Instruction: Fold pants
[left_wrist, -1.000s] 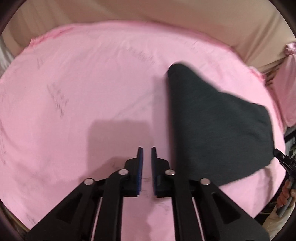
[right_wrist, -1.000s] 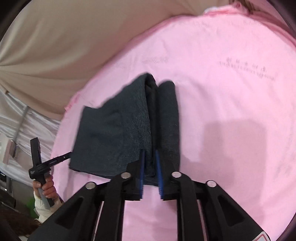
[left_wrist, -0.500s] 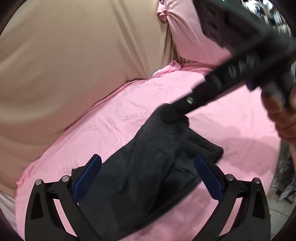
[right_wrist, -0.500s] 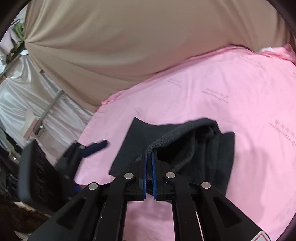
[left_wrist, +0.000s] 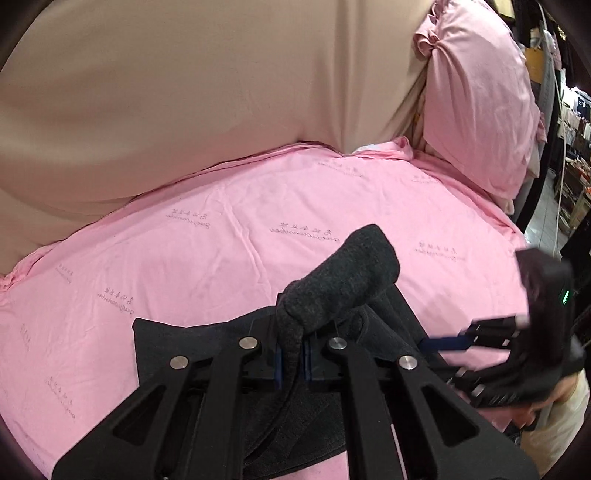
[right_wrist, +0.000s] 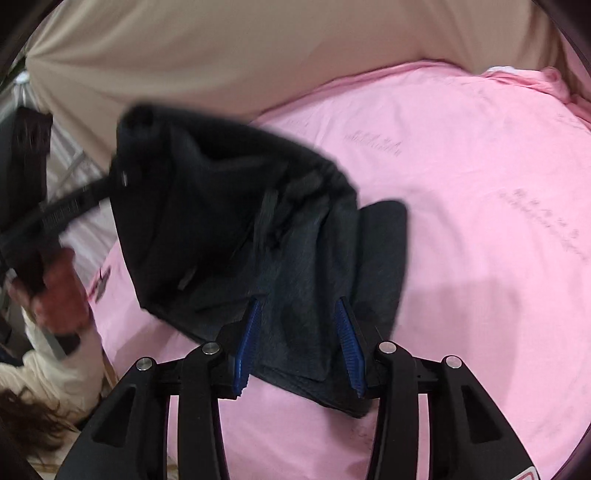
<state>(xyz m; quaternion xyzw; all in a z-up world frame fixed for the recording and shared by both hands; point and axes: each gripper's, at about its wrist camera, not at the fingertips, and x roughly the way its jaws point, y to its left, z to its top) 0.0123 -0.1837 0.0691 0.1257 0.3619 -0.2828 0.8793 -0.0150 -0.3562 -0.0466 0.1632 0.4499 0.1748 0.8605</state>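
Left gripper (left_wrist: 291, 363), bottom centre of its view, is clamped on a bunched fold of the dark pants (left_wrist: 340, 280), lifting it off the pink sheet (left_wrist: 221, 258). Right gripper (right_wrist: 299, 343), bottom centre, jaws opening, blue pads astride the pants (right_wrist: 295, 266) without pressing. Pants lie mid-frame on the sheet, beige curtain (left_wrist: 184, 92) behind, pink pillow (left_wrist: 480, 92) upper right.

L gripper (left_wrist: 291, 363): jaws closing, blue pads pinching a raised fold of the dark pants (left_wrist: 343, 280), pointing steeply down. R gripper (right_wrist: 299, 343): jaws opening, pads apart w/ cloth between, not pressing. Bare hand (right_wrist: 55, 291) grips L handle.
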